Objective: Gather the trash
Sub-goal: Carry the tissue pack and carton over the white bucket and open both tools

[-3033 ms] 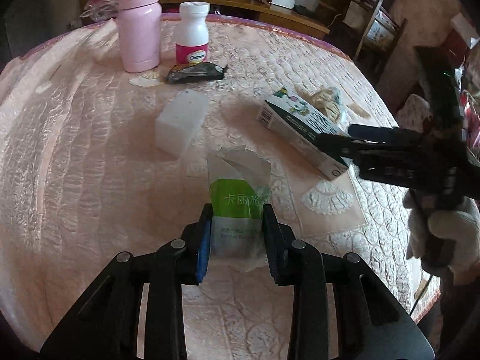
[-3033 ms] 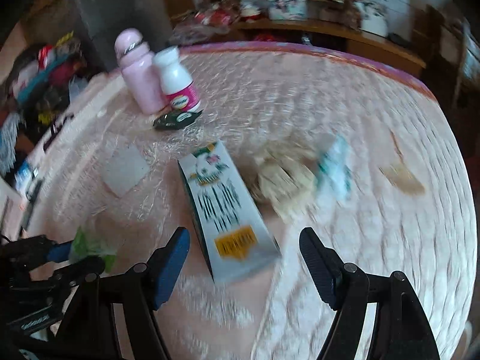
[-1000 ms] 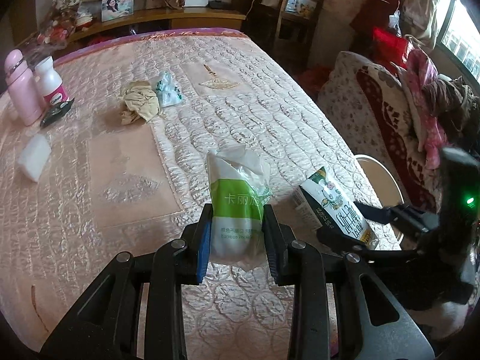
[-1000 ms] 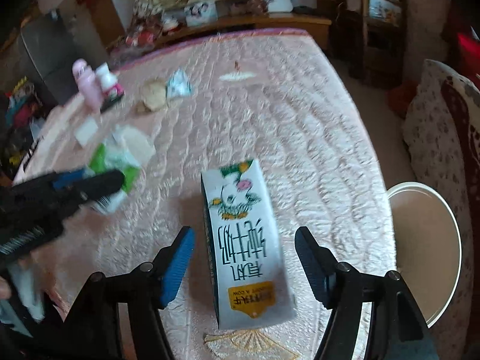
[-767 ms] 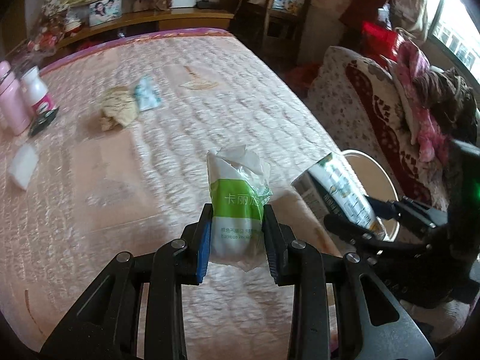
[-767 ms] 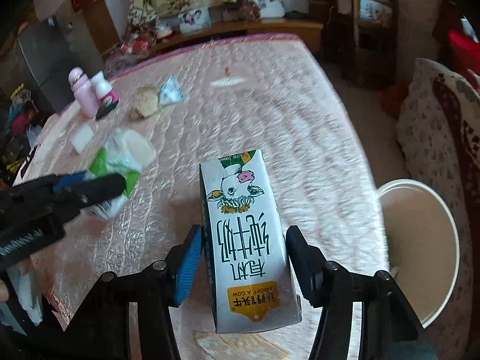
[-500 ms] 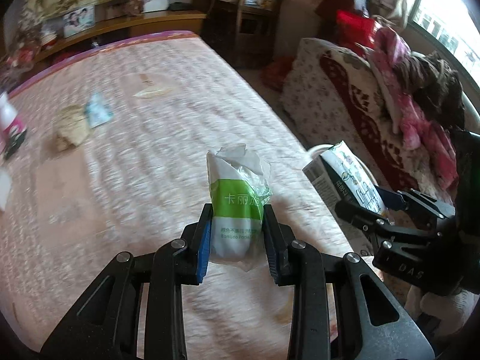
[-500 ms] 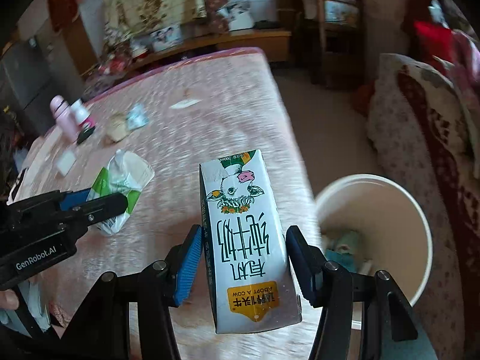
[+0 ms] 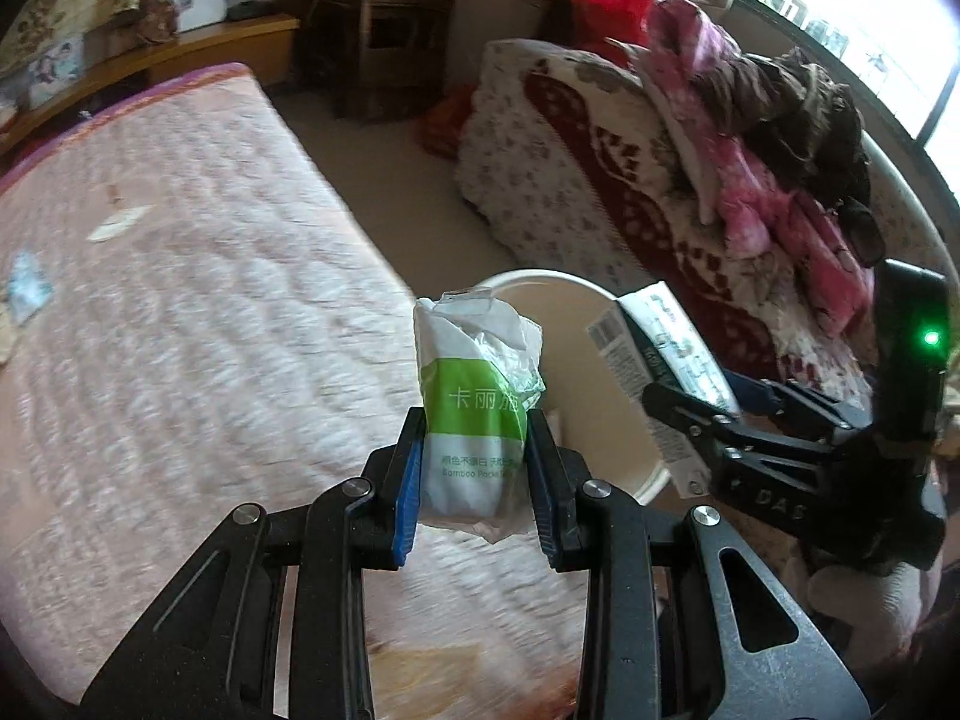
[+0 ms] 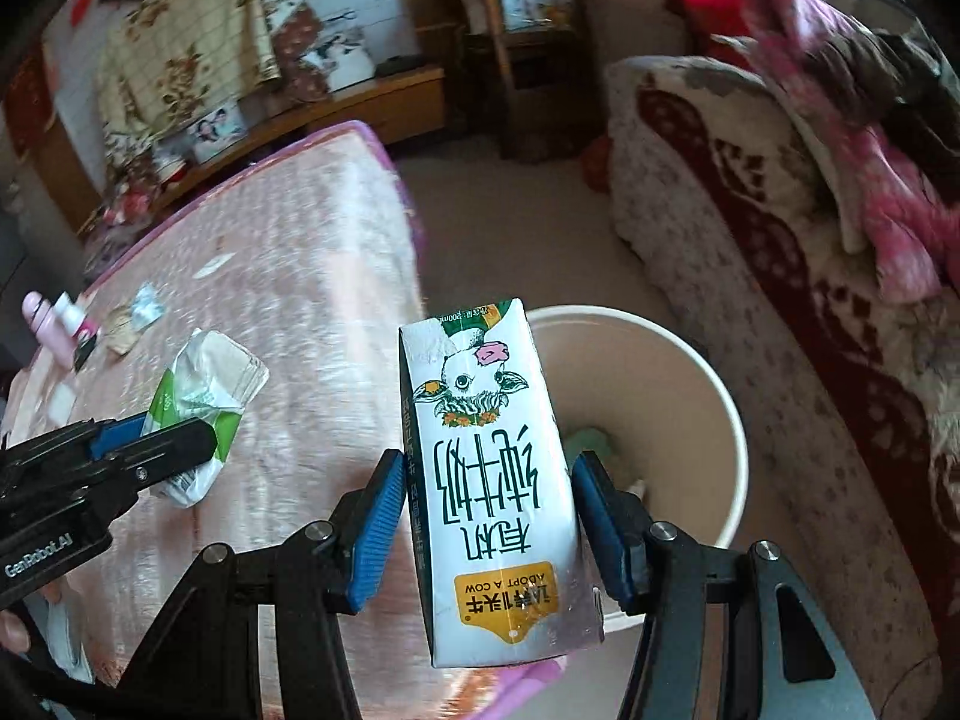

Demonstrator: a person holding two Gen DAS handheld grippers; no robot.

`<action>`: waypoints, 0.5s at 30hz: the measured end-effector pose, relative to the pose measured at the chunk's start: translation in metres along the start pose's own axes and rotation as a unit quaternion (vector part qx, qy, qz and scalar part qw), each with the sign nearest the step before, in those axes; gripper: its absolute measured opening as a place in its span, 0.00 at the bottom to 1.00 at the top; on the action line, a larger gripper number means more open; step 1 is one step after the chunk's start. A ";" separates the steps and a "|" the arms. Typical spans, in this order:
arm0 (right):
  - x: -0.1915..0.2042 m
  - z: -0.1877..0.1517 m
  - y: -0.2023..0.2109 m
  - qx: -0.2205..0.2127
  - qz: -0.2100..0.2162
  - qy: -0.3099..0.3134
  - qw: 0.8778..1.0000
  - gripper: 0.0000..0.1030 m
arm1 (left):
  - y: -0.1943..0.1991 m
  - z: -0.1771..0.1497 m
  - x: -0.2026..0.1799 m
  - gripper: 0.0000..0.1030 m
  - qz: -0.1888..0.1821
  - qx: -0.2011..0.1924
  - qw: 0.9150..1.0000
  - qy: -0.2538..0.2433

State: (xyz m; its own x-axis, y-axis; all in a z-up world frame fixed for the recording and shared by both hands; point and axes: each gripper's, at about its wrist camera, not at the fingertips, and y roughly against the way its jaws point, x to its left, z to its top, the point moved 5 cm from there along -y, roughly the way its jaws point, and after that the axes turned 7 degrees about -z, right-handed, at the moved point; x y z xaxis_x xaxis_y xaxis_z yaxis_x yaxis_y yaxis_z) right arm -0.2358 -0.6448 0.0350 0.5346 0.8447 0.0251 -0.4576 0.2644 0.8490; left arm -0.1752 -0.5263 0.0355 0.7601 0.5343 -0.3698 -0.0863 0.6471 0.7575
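My left gripper (image 9: pixel 477 474) is shut on a white and green tissue pack (image 9: pixel 477 414), held above the bed's right edge next to the round cream trash bin (image 9: pixel 600 372). The left gripper also shows in the right wrist view (image 10: pixel 174 444) with the tissue pack (image 10: pixel 201 396). My right gripper (image 10: pixel 489 516) is shut on a white milk carton (image 10: pixel 486 480) with a cow picture, held over the near rim of the bin (image 10: pixel 660 396). The right gripper (image 9: pixel 708 414) and milk carton (image 9: pixel 660 372) also show in the left wrist view, at the bin's right side. The bin holds some trash.
A pink quilted bed (image 9: pixel 180 330) lies to the left, with small wrappers (image 10: pixel 138 312) and a pink bottle (image 10: pixel 42 318) at its far side. A sofa with piled clothes (image 9: pixel 750 192) stands right of the bin. A wooden shelf (image 10: pixel 528 48) stands behind.
Both grippers have swung right, away from the bed's middle toward the bin. The right gripper closed on the milk carton about a second ago. The tissue pack stays gripped.
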 end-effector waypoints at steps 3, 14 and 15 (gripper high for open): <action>-0.012 -0.002 -0.006 0.005 -0.010 -0.010 1.000 0.53 | -0.011 0.003 -0.011 0.28 -0.015 0.006 1.000 -0.004; -0.041 -0.008 -0.026 0.021 -0.022 -0.039 0.999 0.54 | -0.036 0.007 -0.031 0.29 -0.027 0.016 0.999 -0.014; -0.042 -0.009 -0.027 0.022 -0.022 -0.042 0.999 0.54 | -0.037 0.007 -0.032 0.29 -0.030 0.017 0.999 -0.014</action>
State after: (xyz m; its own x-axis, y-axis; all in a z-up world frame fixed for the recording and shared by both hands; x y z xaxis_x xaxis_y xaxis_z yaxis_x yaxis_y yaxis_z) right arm -0.2522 -0.6838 0.0064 0.6114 0.7907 0.0294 -0.4015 0.2780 0.8726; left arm -0.1913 -0.5715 0.0230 0.7812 0.4788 -0.4007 -0.0181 0.6590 0.7520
